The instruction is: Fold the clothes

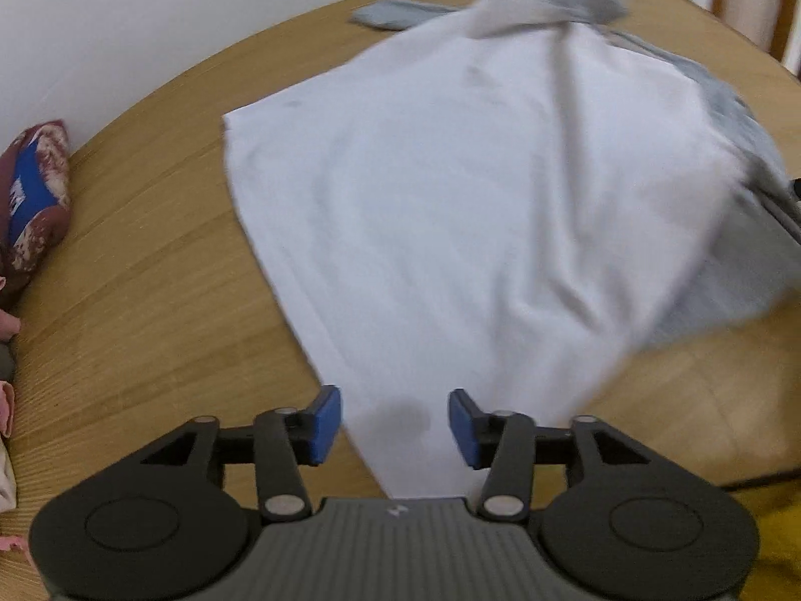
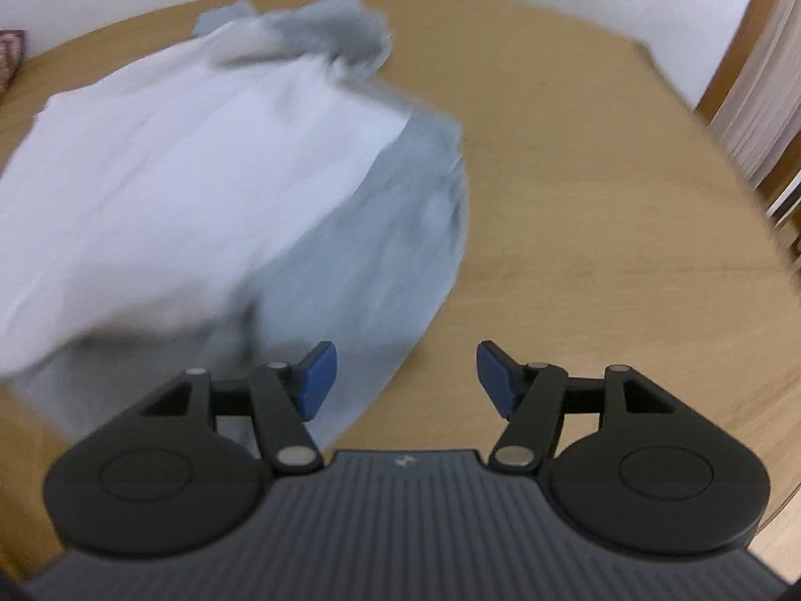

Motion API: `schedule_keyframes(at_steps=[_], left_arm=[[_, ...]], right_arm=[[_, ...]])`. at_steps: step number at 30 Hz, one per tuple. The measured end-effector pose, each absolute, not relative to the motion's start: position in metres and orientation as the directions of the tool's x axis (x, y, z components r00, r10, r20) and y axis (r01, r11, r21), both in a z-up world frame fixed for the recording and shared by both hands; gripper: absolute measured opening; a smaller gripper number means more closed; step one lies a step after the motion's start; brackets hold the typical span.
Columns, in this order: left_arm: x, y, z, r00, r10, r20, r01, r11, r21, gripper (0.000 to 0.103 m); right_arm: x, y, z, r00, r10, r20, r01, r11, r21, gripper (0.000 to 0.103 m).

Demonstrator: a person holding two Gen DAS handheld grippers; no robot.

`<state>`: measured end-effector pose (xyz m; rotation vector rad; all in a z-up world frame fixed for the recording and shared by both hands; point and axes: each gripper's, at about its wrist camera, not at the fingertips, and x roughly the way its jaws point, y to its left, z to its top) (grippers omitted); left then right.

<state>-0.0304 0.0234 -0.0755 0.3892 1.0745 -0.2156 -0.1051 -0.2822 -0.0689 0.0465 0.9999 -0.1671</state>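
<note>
Left wrist view: left tongs (image 1: 395,425) spread apart, empty, hovering over near corner of white shirt (image 1: 450,190) lying on table (image 1: 125,300). Likely pre-grasp; next: pinch hem. Patterned bundle (image 1: 35,195) well aside.

Right wrist view: right tongs (image 2: 406,378) spread apart, empty, above edge of grey garment (image 2: 380,250) under shirt; grey cloth complicates fold.

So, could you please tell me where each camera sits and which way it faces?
Left wrist: on the left hand-held gripper, looking forward and down at the white garment on the table; its open blue fingers show.
Right wrist: on the right hand-held gripper, looking at the grey garment and bare table; its open fingers show.
Shared: both garments, the white lying over the grey, and the table.
</note>
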Motion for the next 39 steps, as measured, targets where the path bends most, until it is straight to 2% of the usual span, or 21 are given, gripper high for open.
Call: schedule_keyframes(at_steps=[7,10,13,15,16,17,18,19,20,22,23,25,27,32,35,37,39], left_arm=[[-0.048,-0.012,-0.089,0.501,-0.079,-0.862,0.486,0.849,0.205,0.058],[-0.044,-0.015,-0.102,0.491,-0.118,-0.863,0.528,0.828,0.187,0.058],[-0.039,-0.014,-0.106,0.502,-0.147,-0.852,0.539,0.824,0.176,0.063],[-0.036,-0.012,-0.106,0.503,-0.162,-0.849,0.537,0.828,0.160,0.062],[-0.033,-0.010,-0.106,0.502,-0.172,-0.848,0.535,0.832,0.148,0.059],[-0.031,-0.008,-0.105,0.500,-0.181,-0.847,0.533,0.835,0.136,0.050],[-0.027,-0.006,-0.104,0.489,-0.199,-0.849,0.535,0.838,0.111,0.037],[-0.024,-0.004,-0.103,0.474,-0.220,-0.853,0.538,0.839,0.082,0.029],[-0.022,-0.002,-0.101,0.470,-0.223,-0.854,0.536,0.841,0.075,0.013],[-0.021,0.001,-0.097,0.477,-0.213,-0.853,0.531,0.843,0.087,0.007],[-0.021,0.003,-0.094,0.488,-0.208,-0.848,0.527,0.845,0.096,0.006],[-0.023,0.010,-0.083,0.511,-0.211,-0.833,0.513,0.852,0.099,0.005],[-0.022,0.016,-0.070,0.541,-0.202,-0.816,0.492,0.864,0.112,0.005],[-0.022,0.033,-0.043,0.576,-0.198,-0.793,0.460,0.880,0.115,0.006],[-0.030,0.035,-0.040,0.558,-0.223,-0.800,0.489,0.866,0.100,0.007],[-0.037,0.034,-0.046,0.539,-0.218,-0.814,0.507,0.856,0.106,0.008],[-0.041,0.035,-0.057,0.520,-0.177,-0.836,0.501,0.855,0.131,0.008]], right_arm=[[-0.124,-0.253,-0.078,0.537,-0.041,-0.842,0.210,0.974,0.086,0.064],[-0.133,-0.236,-0.080,0.523,-0.105,-0.846,0.280,0.959,0.054,0.064],[-0.136,-0.224,-0.087,0.509,-0.127,-0.851,0.317,0.947,0.047,0.064],[-0.134,-0.217,-0.090,0.496,-0.162,-0.853,0.361,0.932,0.033,0.064],[-0.132,-0.215,-0.092,0.496,-0.172,-0.851,0.384,0.923,0.038,0.064],[-0.130,-0.214,-0.095,0.502,-0.167,-0.849,0.403,0.913,0.059,0.065],[-0.127,-0.214,-0.098,0.509,-0.162,-0.845,0.422,0.903,0.081,0.067],[-0.125,-0.212,-0.100,0.518,-0.168,-0.838,0.441,0.893,0.093,0.071],[-0.122,-0.208,-0.101,0.531,-0.190,-0.826,0.460,0.883,0.093,0.071],[-0.116,-0.197,-0.102,0.549,-0.219,-0.806,0.449,0.891,0.064,0.045],[-0.114,-0.191,-0.100,0.556,-0.224,-0.801,0.432,0.901,0.048,0.008],[-0.114,-0.188,-0.090,0.568,-0.218,-0.793,0.406,0.913,0.040,0.007],[-0.120,-0.184,-0.068,0.590,-0.260,-0.765,0.365,0.930,-0.034,0.006],[-0.144,-0.185,0.014,0.643,-0.457,-0.614,0.295,0.888,-0.353,0.006],[-0.151,-0.183,0.050,0.665,-0.490,-0.564,0.197,0.844,-0.500,0.007],[-0.151,-0.173,0.050,0.671,-0.483,-0.563,0.079,0.801,-0.593,0.010],[-0.150,-0.160,0.034,0.647,-0.419,-0.637,-0.103,0.780,-0.618,0.015]])
